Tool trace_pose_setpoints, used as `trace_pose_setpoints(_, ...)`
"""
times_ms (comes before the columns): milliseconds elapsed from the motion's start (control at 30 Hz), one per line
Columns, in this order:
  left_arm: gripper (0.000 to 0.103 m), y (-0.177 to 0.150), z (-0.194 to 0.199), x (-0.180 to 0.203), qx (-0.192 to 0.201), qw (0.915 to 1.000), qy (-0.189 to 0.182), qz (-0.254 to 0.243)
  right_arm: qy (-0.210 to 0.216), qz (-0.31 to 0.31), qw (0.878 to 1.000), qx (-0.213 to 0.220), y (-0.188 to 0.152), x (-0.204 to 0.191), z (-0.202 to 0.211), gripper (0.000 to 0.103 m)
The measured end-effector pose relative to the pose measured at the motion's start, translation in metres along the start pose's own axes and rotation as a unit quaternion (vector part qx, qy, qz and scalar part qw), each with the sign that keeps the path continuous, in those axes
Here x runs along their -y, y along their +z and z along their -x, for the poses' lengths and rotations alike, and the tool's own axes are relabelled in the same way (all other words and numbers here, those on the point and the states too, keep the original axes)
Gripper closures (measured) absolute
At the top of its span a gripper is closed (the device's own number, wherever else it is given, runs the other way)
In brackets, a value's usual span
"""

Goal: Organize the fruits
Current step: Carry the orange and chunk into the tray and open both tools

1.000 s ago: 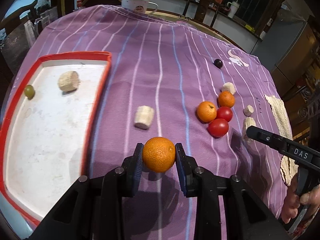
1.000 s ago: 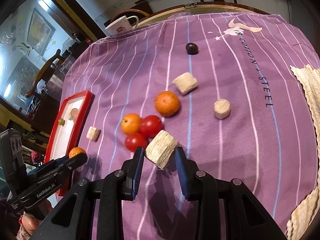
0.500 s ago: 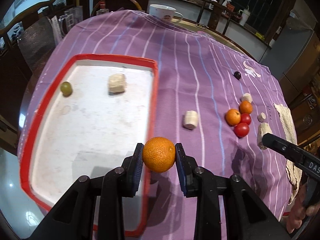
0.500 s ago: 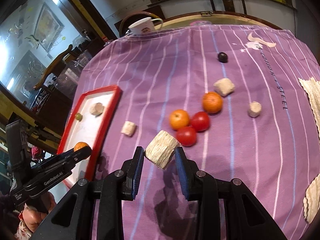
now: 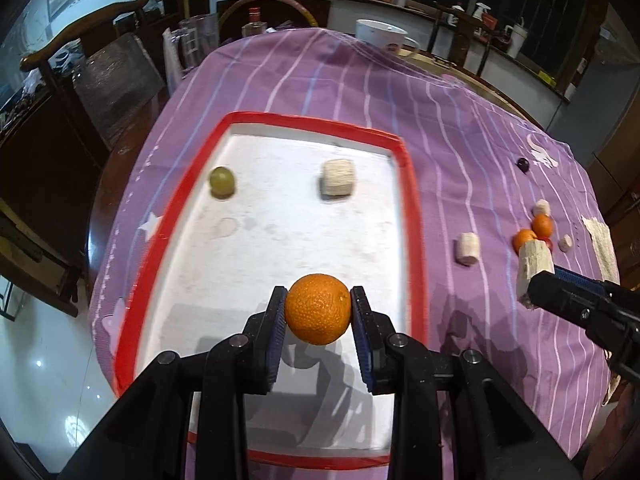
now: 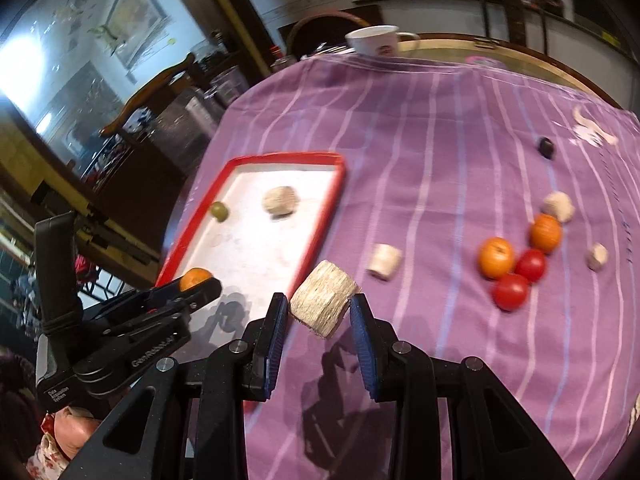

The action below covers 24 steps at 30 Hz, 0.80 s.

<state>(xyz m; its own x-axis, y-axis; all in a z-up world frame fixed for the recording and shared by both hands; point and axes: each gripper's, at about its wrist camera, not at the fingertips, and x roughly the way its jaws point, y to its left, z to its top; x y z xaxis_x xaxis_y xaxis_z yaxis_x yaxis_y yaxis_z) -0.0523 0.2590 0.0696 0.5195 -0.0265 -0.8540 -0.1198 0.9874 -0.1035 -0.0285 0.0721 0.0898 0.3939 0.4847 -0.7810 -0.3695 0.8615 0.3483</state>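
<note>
1. Both your grippers have swung left toward the red tray [image 5: 414, 216] since a second ago.
2. Your left gripper [image 5: 318, 310] pinches the orange [image 5: 317, 309] above the tray's near end.
3. Your right gripper [image 6: 322, 306] clamps the pale chunk [image 6: 323, 304] by a corner, just right of the tray; it could twist free and fall on the cloth.

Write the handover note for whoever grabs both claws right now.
Left claw: shut on an orange, held over the red-rimmed tray.
Right claw: shut on a pale fibrous chunk, over the cloth beside the tray.
Done: a green grape and one pale chunk lie in the tray.
Left: set down both held pieces; then two oranges, two tomatoes, a dark grape and three pale chunks on the cloth.
</note>
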Motion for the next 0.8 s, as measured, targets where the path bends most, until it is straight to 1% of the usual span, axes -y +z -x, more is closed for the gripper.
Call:
trace_pose_setpoints(167, 0.073, 0.005, -0.012, -0.022, -0.010, 0.9999, 0.011, 0.008, 0.007, 0.009, 1.000, -0.013, 0.008, -0.021, -0.025, 0.068)
trace_pose_setpoints(433, 0.073, 0.033, -0.048, -0.057, -0.030, 0.9988, 0.027, 0.028, 0.021, -0.004, 0.999, -0.039, 0.032, -0.045, -0.078, 0.068)
trace_pose_setpoints(500, 0.073, 0.039, -0.059, -0.066, -0.038, 0.9983, 0.024, 0.037, 0.024, -0.006, 0.998, -0.049, 0.035, -0.050, -0.092, 0.068)
trace_pose_setpoints(633, 0.072, 0.045, -0.070, -0.076, -0.042, 0.9978, 0.017, 0.047, 0.015, -0.008, 0.998, -0.059, 0.040, -0.055, -0.114, 0.068)
trace_pose_setpoints(800, 0.072, 0.050, -0.073, -0.073, -0.039, 0.9986, 0.023, 0.028, 0.004, -0.016, 0.998, -0.064, 0.042, -0.054, -0.129, 0.067)
